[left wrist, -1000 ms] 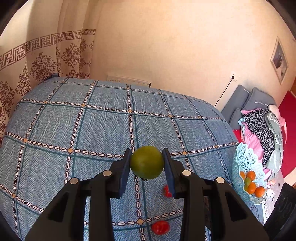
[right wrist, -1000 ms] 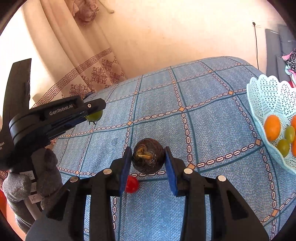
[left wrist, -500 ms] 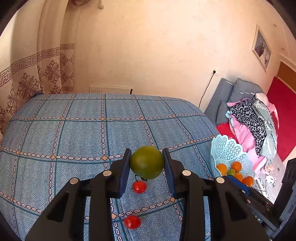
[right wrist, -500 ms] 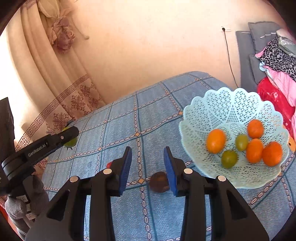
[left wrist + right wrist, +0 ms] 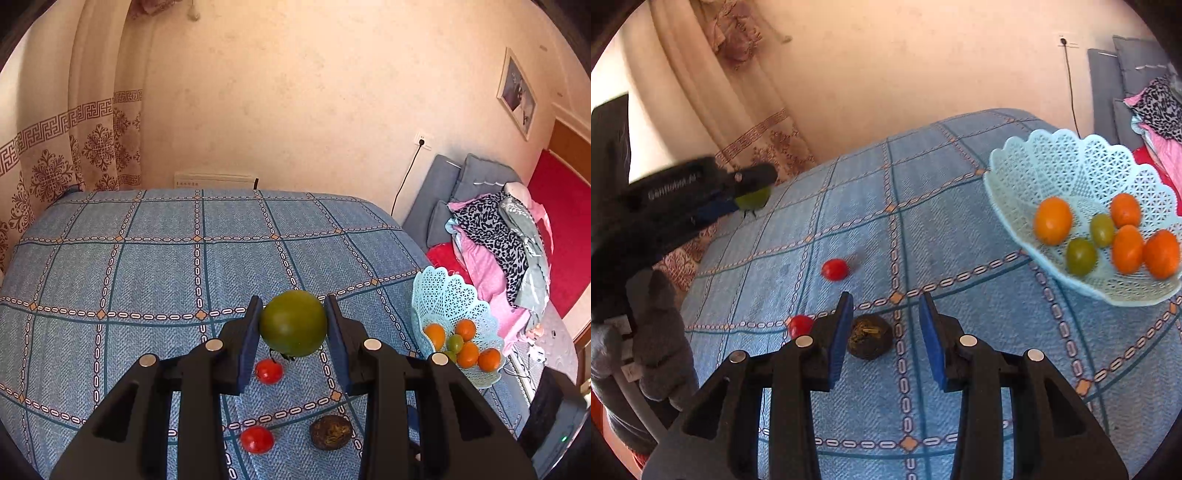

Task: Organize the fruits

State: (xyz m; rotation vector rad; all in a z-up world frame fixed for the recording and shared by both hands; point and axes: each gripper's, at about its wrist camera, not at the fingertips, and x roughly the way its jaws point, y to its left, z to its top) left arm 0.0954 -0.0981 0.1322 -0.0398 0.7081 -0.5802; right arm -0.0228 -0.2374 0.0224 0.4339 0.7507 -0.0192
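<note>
The light blue lattice fruit basket [image 5: 1027, 162] stands on the blue checked bedspread [image 5: 960, 236], near its edge. Inside the basket lie four orange fruits, such as the one nearest the basket's front wall [image 5: 1052, 220], and two small green tomatoes [image 5: 1081, 256]; they touch one another in a cluster on the low side.

The left gripper [image 5: 293, 325] is clenched on a large green tomato [image 5: 293, 323], both pads pressing its sides, and holds it in the air, well apart from the basket. In the right wrist view a gloved hand [image 5: 661, 328] carries this gripper.

The right gripper [image 5: 885, 334] is released; its jaws have just been opening. The dark brown wrinkled fruit [image 5: 870, 336] lies on the bedspread between them, close to one pad, and it cannot be told if that pad touches it. This fruit is near the basket but outside it.

Two red cherry tomatoes [image 5: 834, 269] [image 5: 800, 325] also lie on the bedspread, farther from the basket than the brown fruit.
</note>
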